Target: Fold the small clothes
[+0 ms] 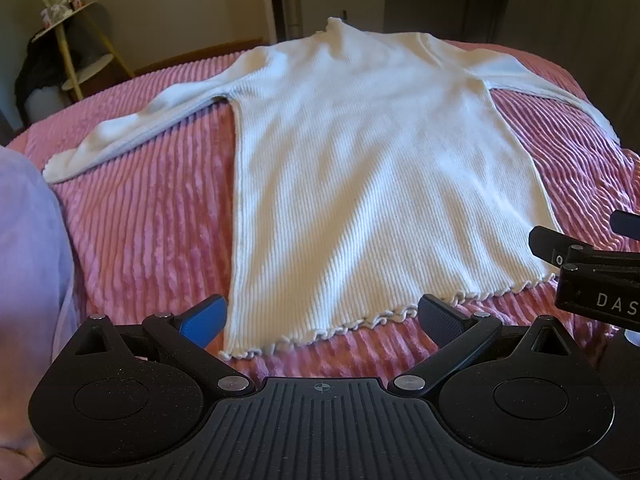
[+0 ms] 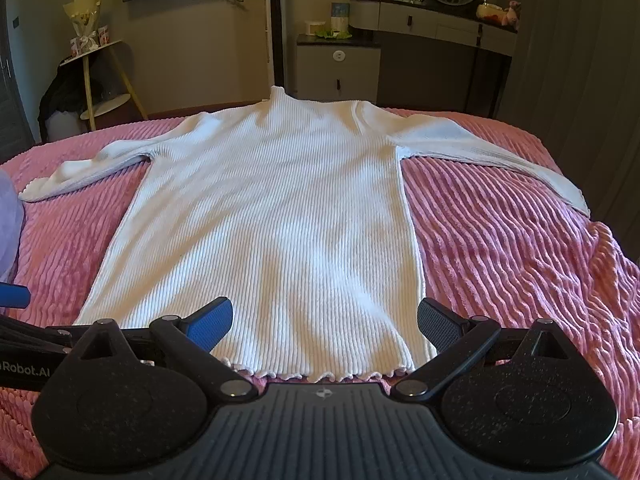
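Starting fold: white ribbed long-sleeved knit top point(image 2: 272, 216) flat on pink corduroy bedspread point(image 2: 500, 240) (sleeves spread). Left gripper point(image 1: 322, 318) and right gripper point(image 2: 325, 322) both wide, empty, at frilled hem point(image 2: 320, 376); next likely pinch hem corners.

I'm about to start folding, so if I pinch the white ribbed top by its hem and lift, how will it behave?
The white ribbed top looks thin and soft, so it will probably drape limply. Its long sleeves lie spread out and would likely trail. The ribbed pink bedspread looks plush, so the knit may cling rather than slide.
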